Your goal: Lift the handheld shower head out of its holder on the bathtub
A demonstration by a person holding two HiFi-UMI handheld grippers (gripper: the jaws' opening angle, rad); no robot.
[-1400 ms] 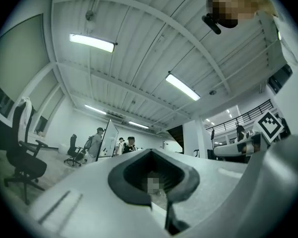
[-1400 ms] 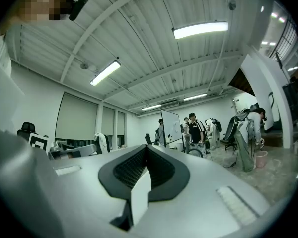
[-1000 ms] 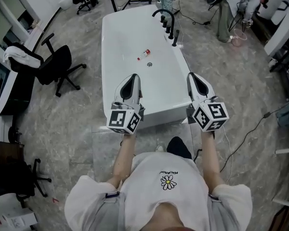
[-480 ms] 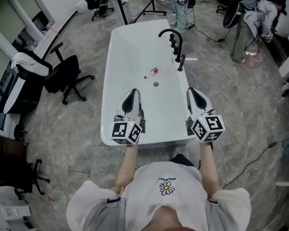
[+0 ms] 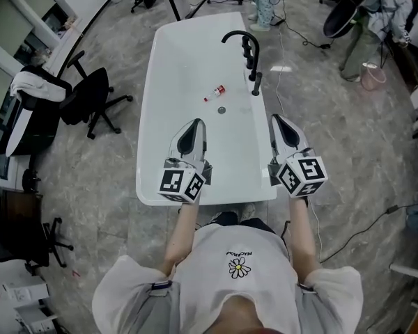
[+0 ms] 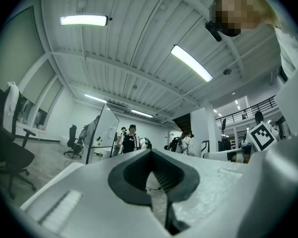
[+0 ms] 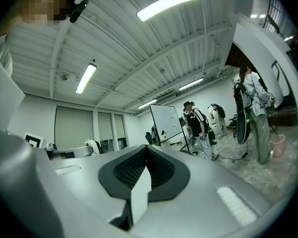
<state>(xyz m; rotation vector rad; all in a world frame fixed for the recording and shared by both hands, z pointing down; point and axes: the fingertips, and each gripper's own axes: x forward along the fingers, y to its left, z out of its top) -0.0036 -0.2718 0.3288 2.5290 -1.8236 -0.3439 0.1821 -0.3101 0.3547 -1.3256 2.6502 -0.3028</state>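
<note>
A white bathtub (image 5: 168, 82) stretches away from me in the head view. On its right rim stand a black arched faucet (image 5: 237, 35), black knobs, and the black handheld shower head (image 5: 256, 83) upright in its holder. My left gripper (image 5: 197, 124) hovers over the tub's near end, shut and holding nothing. My right gripper (image 5: 276, 119) hangs over the near right rim, also shut and holding nothing, well short of the shower head. Both gripper views point up at the ceiling; the left gripper (image 6: 150, 155) and right gripper (image 7: 145, 150) show their jaws together. The tub is out of sight there.
A small red-and-white bottle (image 5: 213, 92) lies in the tub near the drain (image 5: 221, 110). Black office chairs (image 5: 83, 96) stand to the left. Cables and a pink bucket (image 5: 373, 75) are on the floor to the right. People stand beyond the tub's far end.
The head view has shifted and I stand closer to the tub, so its near end now sits under both grippers. Both grippers keep the same shut pose.
</note>
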